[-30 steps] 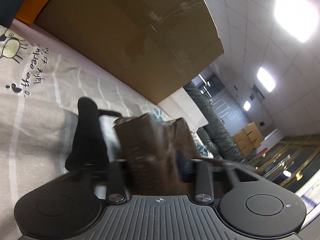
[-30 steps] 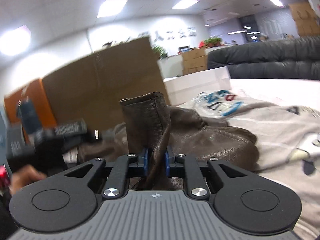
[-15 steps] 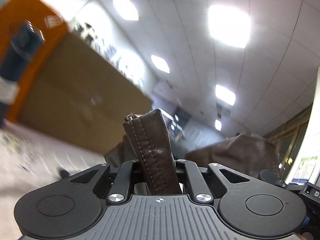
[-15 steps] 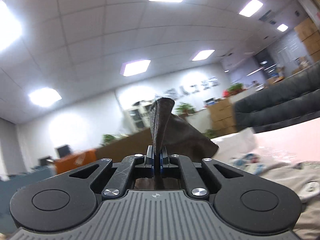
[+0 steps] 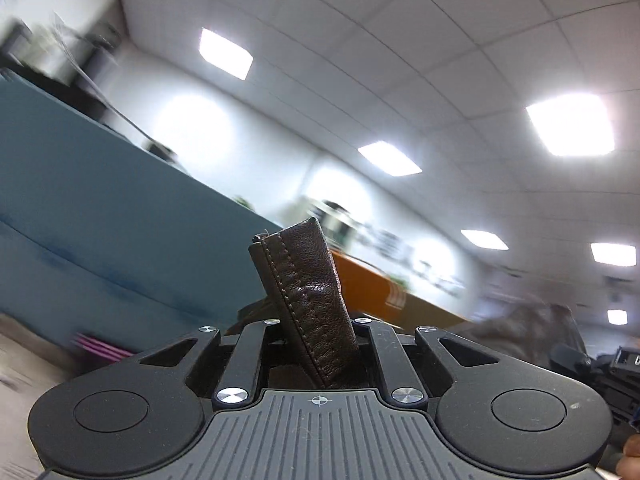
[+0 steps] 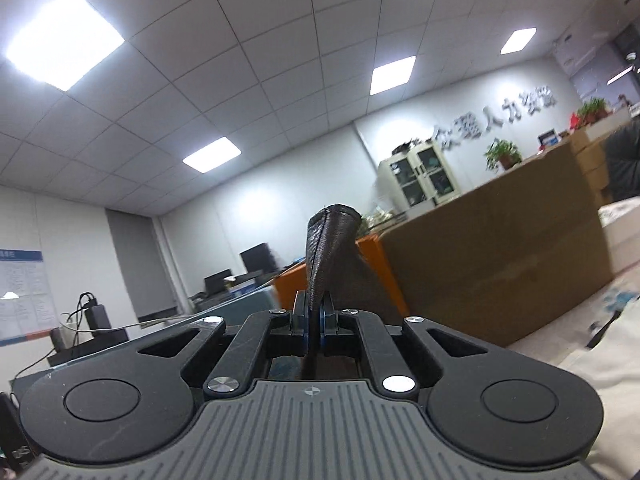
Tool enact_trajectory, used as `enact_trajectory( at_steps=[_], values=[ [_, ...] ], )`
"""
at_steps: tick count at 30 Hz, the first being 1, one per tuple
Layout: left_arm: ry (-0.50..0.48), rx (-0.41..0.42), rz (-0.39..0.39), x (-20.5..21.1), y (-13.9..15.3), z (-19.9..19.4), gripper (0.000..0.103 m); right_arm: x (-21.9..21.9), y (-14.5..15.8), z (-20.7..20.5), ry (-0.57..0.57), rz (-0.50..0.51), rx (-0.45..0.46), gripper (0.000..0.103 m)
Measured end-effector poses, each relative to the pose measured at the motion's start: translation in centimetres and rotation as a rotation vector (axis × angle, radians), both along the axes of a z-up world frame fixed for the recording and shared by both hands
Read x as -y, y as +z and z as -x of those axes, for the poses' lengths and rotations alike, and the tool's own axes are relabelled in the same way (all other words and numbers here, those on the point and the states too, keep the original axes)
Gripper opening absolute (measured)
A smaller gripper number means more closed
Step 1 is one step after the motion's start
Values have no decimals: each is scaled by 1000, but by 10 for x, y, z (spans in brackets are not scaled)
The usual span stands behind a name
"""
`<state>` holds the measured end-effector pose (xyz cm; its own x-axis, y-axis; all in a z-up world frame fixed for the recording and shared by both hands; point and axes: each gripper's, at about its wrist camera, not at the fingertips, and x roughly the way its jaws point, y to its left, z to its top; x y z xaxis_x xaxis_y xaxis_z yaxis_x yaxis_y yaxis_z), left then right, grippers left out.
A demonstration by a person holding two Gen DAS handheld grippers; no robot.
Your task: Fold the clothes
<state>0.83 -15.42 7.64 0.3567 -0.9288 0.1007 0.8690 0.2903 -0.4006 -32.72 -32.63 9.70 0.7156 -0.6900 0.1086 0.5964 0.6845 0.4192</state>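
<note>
A dark brown leather jacket is held up in the air by both grippers. In the left wrist view my left gripper (image 5: 316,344) is shut on a stitched edge of the jacket (image 5: 308,292), which sticks up between the jaws. More of the jacket hangs blurred at the right (image 5: 532,332). In the right wrist view my right gripper (image 6: 314,324) is shut on another folded edge of the jacket (image 6: 328,248). Both cameras point up at the ceiling, so the rest of the jacket is hidden.
A big cardboard box (image 6: 500,264) and an orange box (image 6: 372,272) stand behind. A teal partition (image 5: 100,232) fills the left. A pale printed cloth (image 6: 600,344) lies at lower right. The other gripper (image 5: 608,368) shows at the right edge.
Both grippers have lifted the jacket off the cloth-covered surface and tilted upward. The views swung from the bed and boxes to the ceiling and room.
</note>
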Motion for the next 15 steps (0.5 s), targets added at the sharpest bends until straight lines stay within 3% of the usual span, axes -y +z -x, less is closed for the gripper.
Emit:
enact_trajectory(
  at_steps=[4, 8, 13, 15],
  values=[
    [122, 53, -88, -37, -6, -22, 11, 11, -25, -7, 22, -91, -36, 4],
    [113, 52, -268, -49, -30, -18, 13, 1, -60, 7, 36, -144, -146, 5],
    [73, -75, -473, -69, -64, -8, 16, -34, -91, 30, 107, -184, -291, 8],
    [76, -126, -530, -81, -77, -4, 24, -45, -97, 40, 122, -200, -345, 12]
  ],
)
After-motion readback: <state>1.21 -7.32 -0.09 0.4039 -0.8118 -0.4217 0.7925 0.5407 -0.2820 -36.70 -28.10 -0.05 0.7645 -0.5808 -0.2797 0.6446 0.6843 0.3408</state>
